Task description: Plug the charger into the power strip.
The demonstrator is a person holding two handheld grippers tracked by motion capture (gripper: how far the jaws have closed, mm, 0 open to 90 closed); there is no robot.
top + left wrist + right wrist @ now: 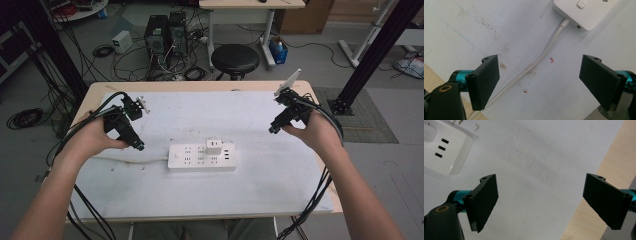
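While both ribbed black tools, left tool [141, 147] and right tool [271, 130], gape empty, a glossy white rectangular power strip [200, 156] carries a boxy plug [214, 147] mid-bench.

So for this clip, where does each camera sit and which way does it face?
High view: above the person's side, looking forward and down at the power strip; both forearms, left gripper, right gripper.
Left gripper view: on that gripper, facing the strip's cable; open jaws.
Right gripper view: facing the white mat; open jaws.
Shared: the strip shows in all three.
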